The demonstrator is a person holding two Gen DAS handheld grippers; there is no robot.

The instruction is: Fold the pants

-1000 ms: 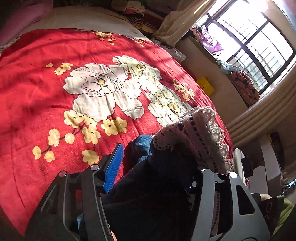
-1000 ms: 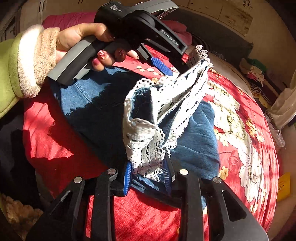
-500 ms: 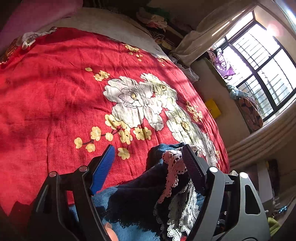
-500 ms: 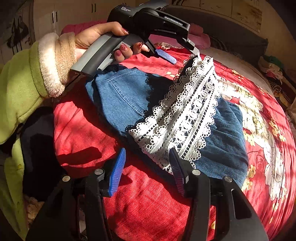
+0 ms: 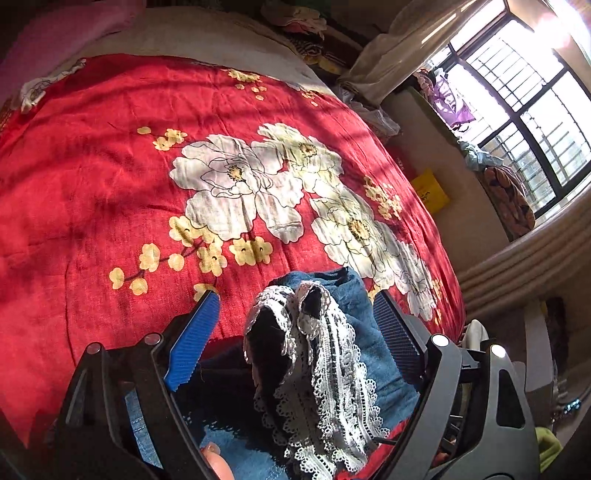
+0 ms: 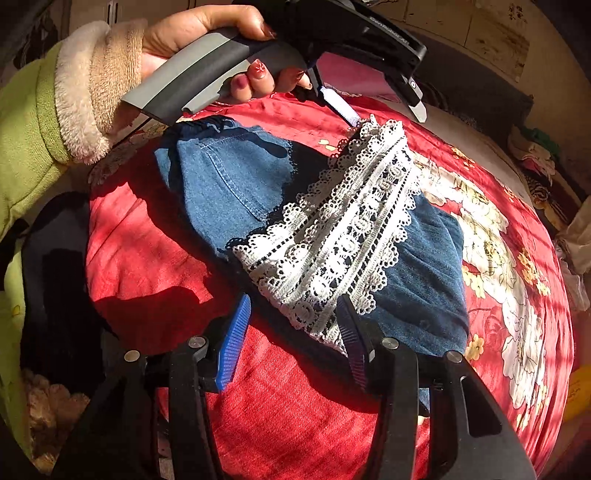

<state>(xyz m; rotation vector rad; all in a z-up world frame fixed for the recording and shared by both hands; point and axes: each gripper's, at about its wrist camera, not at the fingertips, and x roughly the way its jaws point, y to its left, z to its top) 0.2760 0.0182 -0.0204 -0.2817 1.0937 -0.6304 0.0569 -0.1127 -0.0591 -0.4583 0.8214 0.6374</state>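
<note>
Denim pants [image 6: 236, 192] with white lace hem [image 6: 343, 236] folded over on red floral bedspread [image 5: 92, 192], lying just ahead of right claw [image 6: 291, 339] and running from there up to left claw [image 6: 384, 110]. Right claw wide, blue pads [image 6: 232, 343] spread, nothing between them; lace edge just beyond the tips, right-hand pad overlapping the lace corner in view, contact cannot be told. Left claw wide too, seen in the right wrist view above the far end of the lace, tips close to the lace top edge, gripping nothing visible. Left hand [image 6: 207, 44] with red painted nails around the grey handle, green sleeve with fleece cuff [image 6: 85, 92] behind it.

From left wrist view: left claw [image 5: 295, 321] wide, blue pad [image 5: 192, 339] on left, darker pad on right, bunched lace hem [image 5: 314, 350] standing up between the fingers but touching neither pad as far as visible. Denim [image 5: 362, 332] beneath and right of the lace, dark shadowed fold near the claw base. Bedspread stretching far ahead of claw, white and yellow flower print. Window [image 5: 524, 103] with bars far ahead-right of claw, curtain [image 5: 406, 48] beside it, yellow item [image 5: 430, 190] against wall below the sill. Clothes pile [image 5: 306, 22] far ahead past bed edge.
</note>
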